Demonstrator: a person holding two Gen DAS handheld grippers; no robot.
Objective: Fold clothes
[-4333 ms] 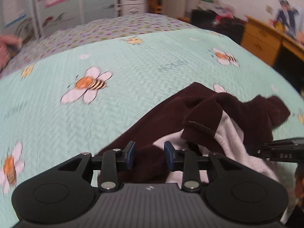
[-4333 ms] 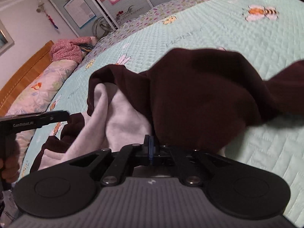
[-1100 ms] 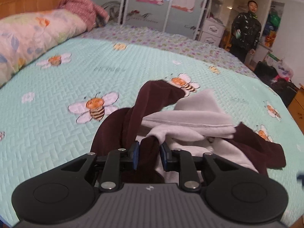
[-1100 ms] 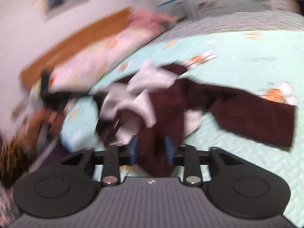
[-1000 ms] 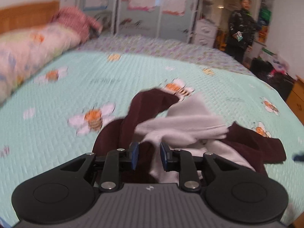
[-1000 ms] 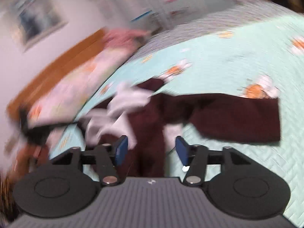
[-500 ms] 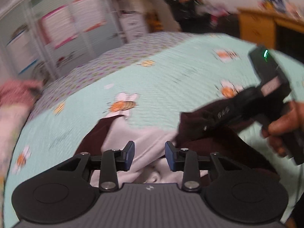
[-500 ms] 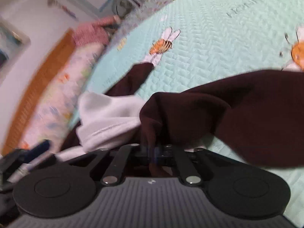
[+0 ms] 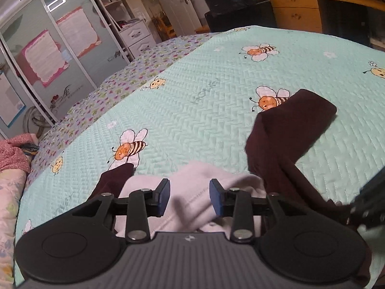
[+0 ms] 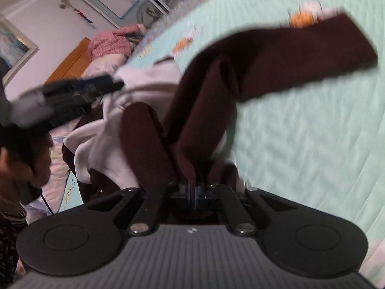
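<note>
Right now the garment point(image 9: 284, 130) lies crumpled near the bed's edge, on the quilt point(image 9: 204, 101), dark maroon outside with a pale lining point(image 9: 192, 180) turned up in the middle. One sleeve point(image 10: 300, 55) stretches out over the bees printed on the cover.

The right gripper point(image 10: 192, 192) is pinched tight on a fold of the maroon cloth, and the fabric rises from its jaws in a taut ridge. The left gripper point(image 9: 189, 197) stands partly open, with the pale lining lying between and beneath its pads point(image 9: 163, 197); they don't appear to press on it, so I'd call it empty.

It looks like soft, thick fleece: light enough to lift with one pinch, but floppy, so whatever isn't held will sag and drag. It shouldn't slip from the pads, though a bunched grab would catch several layers at once. To my eye the better hold is a single edge, a hem or shoulder seam, one in each gripper and well apart, so the piece can be shaken flat before any folding. That job has barely started.
</note>
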